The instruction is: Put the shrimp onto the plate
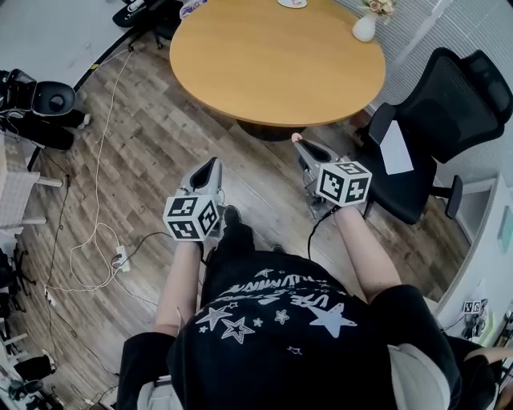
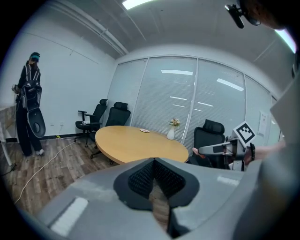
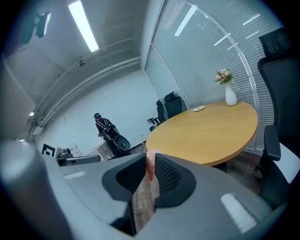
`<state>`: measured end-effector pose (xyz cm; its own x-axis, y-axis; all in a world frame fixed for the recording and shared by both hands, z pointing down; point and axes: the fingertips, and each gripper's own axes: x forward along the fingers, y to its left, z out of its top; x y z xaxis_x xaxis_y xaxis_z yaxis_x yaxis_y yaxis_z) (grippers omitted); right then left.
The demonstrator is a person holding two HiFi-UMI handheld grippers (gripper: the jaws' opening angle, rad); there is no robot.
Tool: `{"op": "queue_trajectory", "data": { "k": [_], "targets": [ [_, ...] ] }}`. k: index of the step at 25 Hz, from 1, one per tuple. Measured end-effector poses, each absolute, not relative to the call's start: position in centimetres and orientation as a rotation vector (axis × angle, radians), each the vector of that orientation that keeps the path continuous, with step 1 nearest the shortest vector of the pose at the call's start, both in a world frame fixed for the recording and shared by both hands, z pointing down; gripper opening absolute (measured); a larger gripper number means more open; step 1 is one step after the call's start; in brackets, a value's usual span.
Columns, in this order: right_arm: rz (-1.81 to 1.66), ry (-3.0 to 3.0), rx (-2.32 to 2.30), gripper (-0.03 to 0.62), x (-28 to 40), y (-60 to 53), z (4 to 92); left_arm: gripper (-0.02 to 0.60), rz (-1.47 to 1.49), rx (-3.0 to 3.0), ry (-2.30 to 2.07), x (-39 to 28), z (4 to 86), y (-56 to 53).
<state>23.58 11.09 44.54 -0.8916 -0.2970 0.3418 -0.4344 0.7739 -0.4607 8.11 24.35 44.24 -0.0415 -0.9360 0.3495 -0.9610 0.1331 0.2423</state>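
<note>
The right gripper (image 1: 302,146) is pinching a small pink shrimp (image 3: 150,164) at the very tips of its jaws, with only a sliver of it poking out. The left gripper (image 1: 213,164) is hanging beside it with its jaws together on nothing.

The shrimp is looking light, soft and probably a little slick. A gentle pinch across the thick part of its body should be enough, while squeezing harder is likely to squash it or shoot it out. With so little of it between the pads, it may slip free on the way.

The person is standing back from the round wooden surface (image 1: 272,64), over plank flooring (image 1: 144,136). The small plate (image 1: 292,3) is sitting at the far edge, well apart from the shrimp, and a white vase of flowers (image 1: 364,28) is standing to its right. A black office chair (image 1: 449,104) is waiting at the right, and white cables (image 1: 98,184) are trailing across the floor at the left. Blinds are covering the glass wall (image 2: 187,103) behind.
</note>
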Motion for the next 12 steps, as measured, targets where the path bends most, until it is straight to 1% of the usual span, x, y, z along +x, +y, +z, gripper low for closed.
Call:
{"op": "queue_trajectory", "data": {
  "k": [12],
  "targets": [
    [0.798, -2.707, 0.692, 0.060, 12.0, 5.7, 42.9, 0.002, 0.084, 1.901, -1.904, -3.3, 43.8, 18.5]
  ]
}}
